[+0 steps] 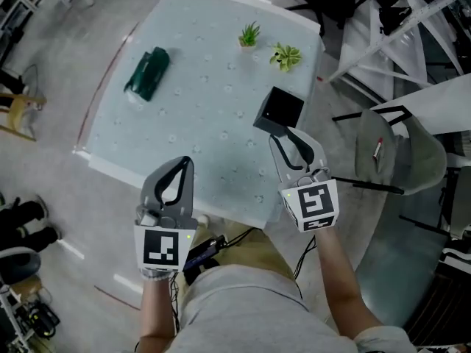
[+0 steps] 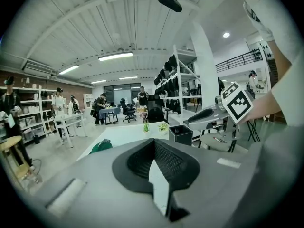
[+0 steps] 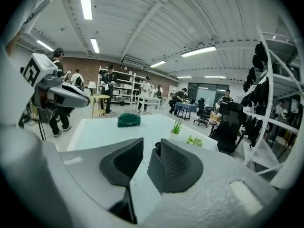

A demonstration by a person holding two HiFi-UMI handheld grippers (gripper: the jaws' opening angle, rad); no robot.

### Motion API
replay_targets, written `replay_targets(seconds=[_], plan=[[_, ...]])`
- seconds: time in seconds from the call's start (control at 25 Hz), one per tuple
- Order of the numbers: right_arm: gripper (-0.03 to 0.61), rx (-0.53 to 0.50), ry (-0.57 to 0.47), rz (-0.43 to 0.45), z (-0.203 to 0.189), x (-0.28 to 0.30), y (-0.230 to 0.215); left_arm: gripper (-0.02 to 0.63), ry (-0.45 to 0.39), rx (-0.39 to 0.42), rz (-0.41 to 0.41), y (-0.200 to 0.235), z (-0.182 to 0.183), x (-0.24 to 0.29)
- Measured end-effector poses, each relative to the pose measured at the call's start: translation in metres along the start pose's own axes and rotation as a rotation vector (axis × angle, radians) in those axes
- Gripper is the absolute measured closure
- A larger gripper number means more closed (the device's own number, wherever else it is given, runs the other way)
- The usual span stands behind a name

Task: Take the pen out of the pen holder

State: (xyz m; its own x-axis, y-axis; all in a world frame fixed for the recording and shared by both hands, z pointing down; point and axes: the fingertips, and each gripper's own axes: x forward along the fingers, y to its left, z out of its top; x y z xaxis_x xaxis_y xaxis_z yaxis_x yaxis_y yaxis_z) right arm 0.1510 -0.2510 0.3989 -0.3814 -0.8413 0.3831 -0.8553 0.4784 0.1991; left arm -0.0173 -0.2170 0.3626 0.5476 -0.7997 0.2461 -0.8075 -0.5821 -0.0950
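Note:
The black square pen holder (image 1: pixel 278 110) stands on the pale table (image 1: pixel 199 123), near its right edge, and it also shows in the left gripper view (image 2: pixel 180 134). Its inside is dark, and I cannot make out the pen from above. My right gripper (image 1: pixel 285 133) hovers just short of the holder with its tips pointing at it. It is open by a narrow gap with nothing held (image 3: pixel 151 146). A small dark round top (image 3: pixel 157 148) peeks between the tips. My left gripper (image 1: pixel 186 162) is shut and empty over the table's near edge (image 2: pixel 154 144).
A green pouch (image 1: pixel 147 72) lies at the table's far left. Two small potted plants (image 1: pixel 249 34) (image 1: pixel 285 56) stand at the far side behind the holder. A grey chair (image 1: pixel 397 153) with a small red-tipped item on it is to the right. Metal frames crowd the far right.

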Motion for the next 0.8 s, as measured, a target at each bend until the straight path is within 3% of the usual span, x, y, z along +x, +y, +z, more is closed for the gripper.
replay_targets(seconds=[0.36,0.8], plan=[[0.463,-0.122,0.069,0.026,-0.012,0.033,-0.004,0.601,0.031,-0.031,0.053,0.006,-0.011,0.001],[0.464,-0.14,0.142,0.03,-0.023,0.058,-0.011,0.601,0.064,-0.071,0.119,0.014,-0.023,-0.006]])
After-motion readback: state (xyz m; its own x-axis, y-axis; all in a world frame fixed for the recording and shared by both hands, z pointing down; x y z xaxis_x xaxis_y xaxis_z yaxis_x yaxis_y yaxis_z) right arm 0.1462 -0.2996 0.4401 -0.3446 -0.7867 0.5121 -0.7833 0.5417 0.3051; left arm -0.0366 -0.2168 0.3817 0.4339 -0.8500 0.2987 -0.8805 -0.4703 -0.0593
